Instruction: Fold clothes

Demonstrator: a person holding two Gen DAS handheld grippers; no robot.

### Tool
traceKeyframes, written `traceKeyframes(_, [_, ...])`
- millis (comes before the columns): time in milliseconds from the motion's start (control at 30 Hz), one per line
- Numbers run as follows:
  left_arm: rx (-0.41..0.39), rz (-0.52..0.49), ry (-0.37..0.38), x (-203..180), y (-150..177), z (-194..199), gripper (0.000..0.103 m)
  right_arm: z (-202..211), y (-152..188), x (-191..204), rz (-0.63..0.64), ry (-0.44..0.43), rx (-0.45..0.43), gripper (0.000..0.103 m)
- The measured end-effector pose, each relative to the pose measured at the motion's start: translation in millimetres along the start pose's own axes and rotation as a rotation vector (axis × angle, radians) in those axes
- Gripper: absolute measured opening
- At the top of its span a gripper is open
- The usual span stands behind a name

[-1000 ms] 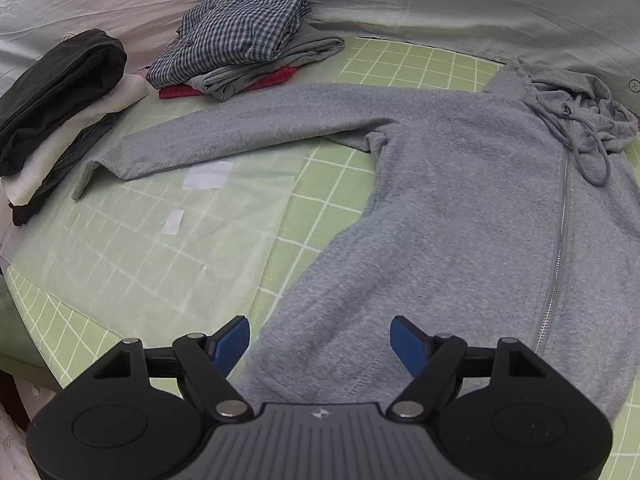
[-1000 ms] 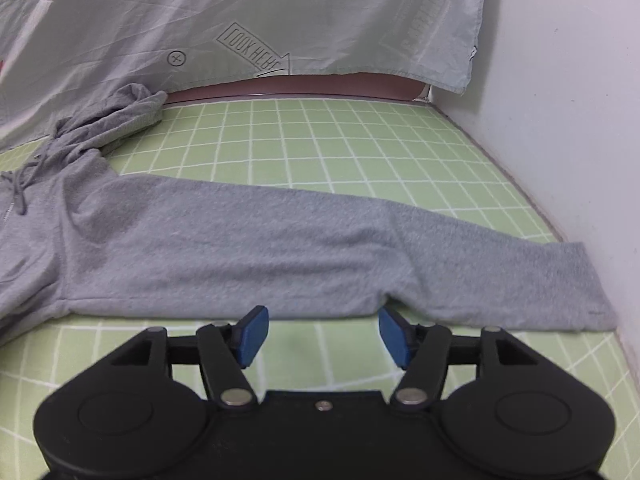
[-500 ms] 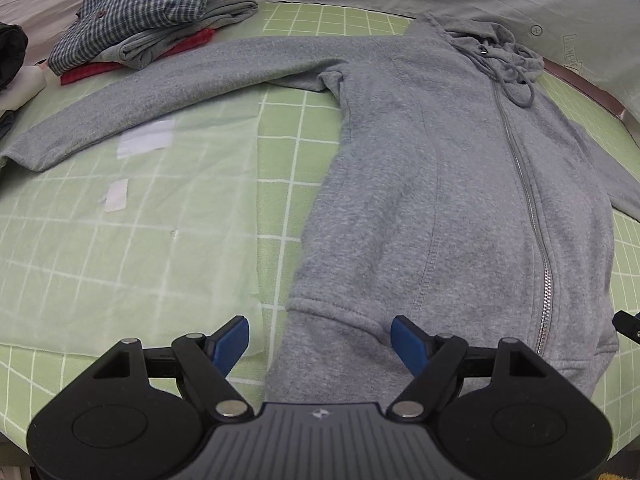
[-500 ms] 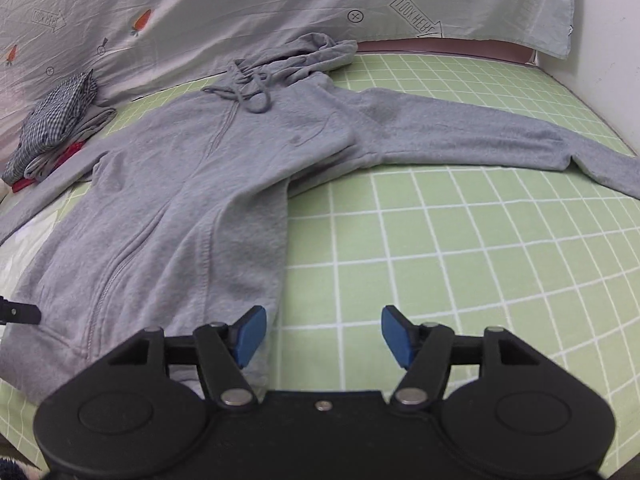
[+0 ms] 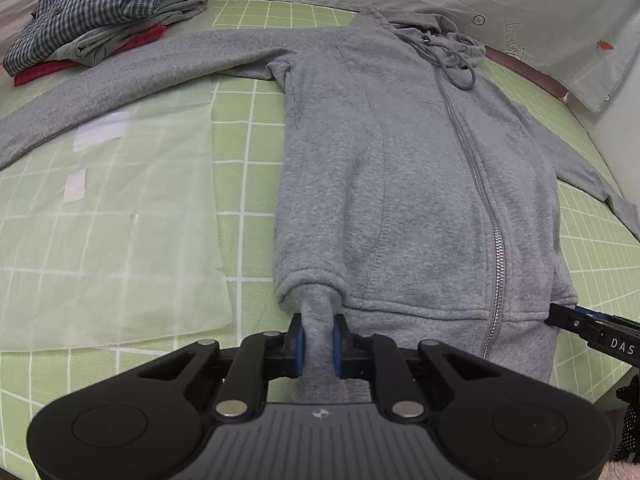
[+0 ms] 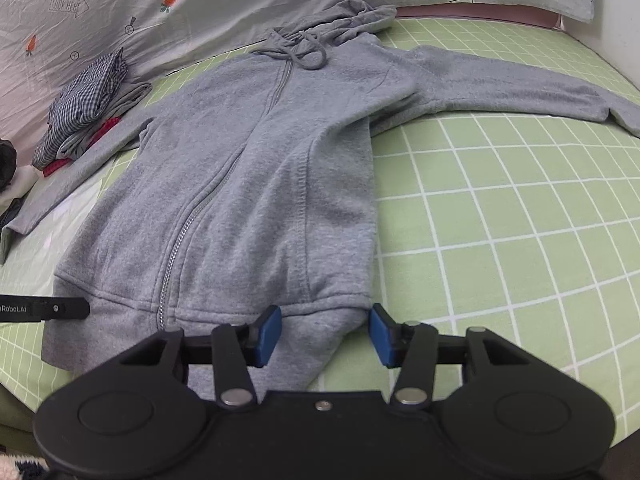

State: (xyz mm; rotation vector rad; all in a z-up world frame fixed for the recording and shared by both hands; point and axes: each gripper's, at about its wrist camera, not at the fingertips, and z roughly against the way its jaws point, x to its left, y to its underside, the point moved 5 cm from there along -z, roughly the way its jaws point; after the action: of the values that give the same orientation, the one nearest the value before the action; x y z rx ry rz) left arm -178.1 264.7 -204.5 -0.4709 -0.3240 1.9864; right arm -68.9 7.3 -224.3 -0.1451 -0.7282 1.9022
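A grey zip hoodie (image 5: 400,180) lies face up on the green gridded sheet (image 5: 248,184), sleeves spread, hood at the far end. My left gripper (image 5: 318,344) is at the hem's left corner; its jaws are closing and the blue pads pinch a bunched fold of hem. In the right wrist view the hoodie (image 6: 248,184) runs away from my right gripper (image 6: 324,334), whose jaws are closing with the hem's right corner between them, the pads still apart from the cloth. Each gripper's tip shows in the other's view: the right gripper (image 5: 576,322) and the left gripper (image 6: 60,308).
A stack of folded clothes (image 5: 100,20), topped by a checked shirt, sits at the far left. A clear plastic sheet (image 5: 100,220) lies left of the hoodie. A pale quilt with carrot prints (image 6: 200,8) lines the far side. A white wall (image 6: 624,8) stands at right.
Both grippers came in to the hoodie's hem. The left jaws went from wide open to pinching the hem corner. The right jaws narrowed around the other corner.
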Motion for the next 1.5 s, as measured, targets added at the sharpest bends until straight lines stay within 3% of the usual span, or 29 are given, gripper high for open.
traceKeyframes(33, [-0.005,-0.010,-0.001,-2,-1,2,0.012,2,0,-3,-0.027,-0.008,-0.010,0.016])
traceKeyframes(67, [-0.012,-0.018,0.002,-4,-2,5,0.011,6,-1,-8,-0.067,-0.025,-0.035,0.012])
traceKeyframes(133, [-0.033,-0.020,0.023,-8,-7,13,0.010,15,-4,-16,-0.138,-0.052,-0.087,0.010])
traceKeyframes(267, [-0.091,0.021,0.091,-15,-31,36,0.010,33,-26,-15,-0.151,-0.050,-0.164,0.009])
traceKeyframes(433, [-0.189,0.045,0.162,-32,-78,62,0.010,56,-74,-14,-0.174,-0.094,-0.276,0.009])
traceKeyframes(600, [-0.253,0.131,0.241,-32,-134,62,0.010,58,-136,-21,-0.230,-0.126,-0.360,0.008])
traceKeyframes(800, [-0.267,0.189,0.227,-24,-196,28,0.010,24,-201,-24,-0.224,-0.123,-0.372,0.008])
traceKeyframes(933, [-0.222,0.290,0.205,-8,-234,-13,0.011,-19,-237,-27,-0.236,-0.119,-0.322,0.008])
traceKeyframes(1033, [-0.174,0.353,0.149,8,-258,-50,0.018,-64,-261,-34,-0.248,-0.095,-0.261,0.012])
traceKeyframes(1100, [-0.179,0.356,0.102,17,-273,-62,0.021,-88,-273,-38,-0.251,-0.066,-0.235,0.017])
traceKeyframes(1133, [-0.196,0.346,0.080,22,-280,-63,0.027,-94,-279,-40,-0.252,-0.051,-0.240,0.022])
traceKeyframes(1167, [-0.216,0.337,0.061,26,-285,-61,0.036,-97,-284,-41,-0.253,-0.037,-0.251,0.028])
traceKeyframes(1200, [-0.229,0.325,0.044,30,-289,-60,0.040,-101,-288,-42,-0.254,-0.022,-0.261,0.034])
traceKeyframes(1233, [-0.234,0.310,0.030,34,-291,-61,0.045,-100,-292,-42,-0.244,-0.001,-0.281,0.046])
traceKeyframes(1267, [-0.239,0.296,0.017,38,-293,-61,0.045,-99,-295,-41,-0.218,0.025,-0.302,0.049])
traceKeyframes(1333, [-0.227,0.262,-0.009,42,-292,-64,0.045,-97,-294,-37,-0.160,0.059,-0.307,0.049])
traceKeyframes(1433, [-0.191,0.206,-0.034,41,-283,-74,0.045,-97,-287,-24,-0.071,0.068,-0.294,0.035])
traceKeyframes(1500, [-0.158,0.184,-0.030,38,-278,-84,0.045,-96,-280,-11,-0.012,0.058,-0.279,0.033])
